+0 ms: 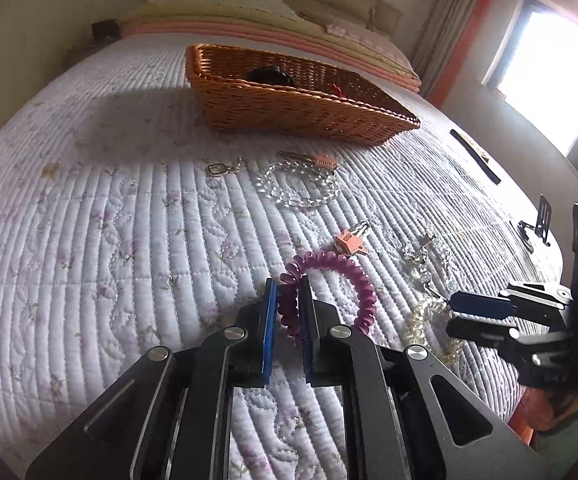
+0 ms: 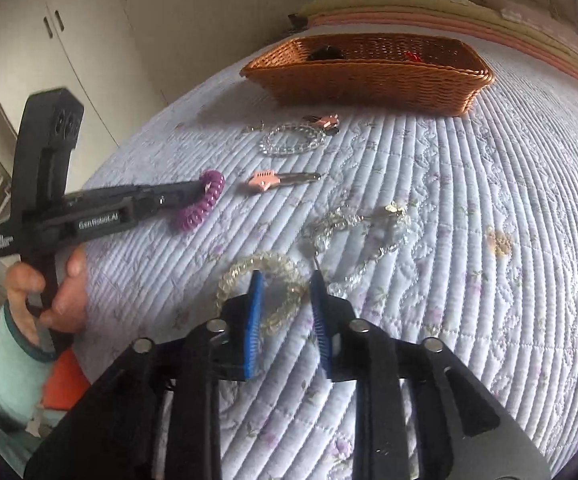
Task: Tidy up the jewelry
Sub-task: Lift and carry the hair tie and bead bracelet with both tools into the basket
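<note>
A purple spiral hair tie (image 1: 331, 280) lies on the quilted bed; it also shows in the right wrist view (image 2: 201, 204). My left gripper (image 1: 289, 286) is shut on the near-left side of its coil. My right gripper (image 2: 287, 280) is open, its jaws standing either side of a clear yellowish spiral hair tie (image 2: 263, 276), which also shows in the left wrist view (image 1: 429, 320). A clear bead chain (image 2: 361, 232) lies just beyond it. The woven basket (image 1: 289, 108) stands further up the bed and holds a dark item and a red item.
A clear bead bracelet (image 1: 301, 184), two pink-headed hair clips (image 1: 349, 240) (image 1: 317, 160) and a small metal clasp (image 1: 221, 169) lie between me and the basket. A black strip (image 1: 477, 156) and a small black stand (image 1: 537, 224) sit near the bed's right edge. Pillows lie behind the basket.
</note>
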A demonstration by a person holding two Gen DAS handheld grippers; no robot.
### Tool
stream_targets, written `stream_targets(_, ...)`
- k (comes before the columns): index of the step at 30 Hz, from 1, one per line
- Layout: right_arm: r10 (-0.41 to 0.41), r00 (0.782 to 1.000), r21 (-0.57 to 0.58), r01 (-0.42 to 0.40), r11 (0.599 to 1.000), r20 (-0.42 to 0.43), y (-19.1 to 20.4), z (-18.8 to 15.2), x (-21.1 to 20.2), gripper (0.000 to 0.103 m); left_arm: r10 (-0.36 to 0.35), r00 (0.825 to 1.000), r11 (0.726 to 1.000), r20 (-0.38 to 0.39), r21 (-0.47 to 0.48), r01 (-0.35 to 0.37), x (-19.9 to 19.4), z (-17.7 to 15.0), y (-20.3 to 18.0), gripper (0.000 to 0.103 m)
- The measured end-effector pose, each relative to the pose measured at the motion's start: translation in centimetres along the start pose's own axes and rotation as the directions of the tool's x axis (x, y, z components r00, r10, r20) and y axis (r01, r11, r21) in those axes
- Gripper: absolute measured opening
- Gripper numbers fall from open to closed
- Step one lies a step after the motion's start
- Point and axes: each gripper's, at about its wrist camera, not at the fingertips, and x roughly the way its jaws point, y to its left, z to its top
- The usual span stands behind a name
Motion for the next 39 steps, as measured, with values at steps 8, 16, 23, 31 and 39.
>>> stream_targets(8,0.042,0.999,0.119,-0.039,0.992,-0.021,-0.7,-1.8,-1.2,0.042,-0.005,1.0,1.0,0.004,0.001,0.005,0.0,-0.1,-0.1,0.009)
stream_targets(16,0.042,0.999,0.233,-0.034,0.972,-0.028,-0.6,0.0,0.8,0.042,-0.018,1.0,1.0,0.0,-0.003,0.018,0.1,-0.2,0.1,0.009)
stream_targets(23,-0.216,0.976,0.063,0.216,0.974,-0.017,2.2,0.1,1.6,0.016,-0.03,1.0,1.0,0.0,-0.005,0.03,0.0,-0.3,0.4,0.009)
stream_targets(31,-0.201,0.976,0.081,0.195,0.978,0.083,2.6,0.8,-1.2,0.008,-0.02,0.997,1.0,0.069,0.01,0.019,-2.1,0.5,-0.5,0.009)
stream_targets(39,-0.245,0.922,0.066,0.237,0.969,0.299,1.4,8.9,-6.3,0.008,-0.002,0.968,0.995,0.249,0.094,-0.023,-6.2,8.0,-2.8,0.009)
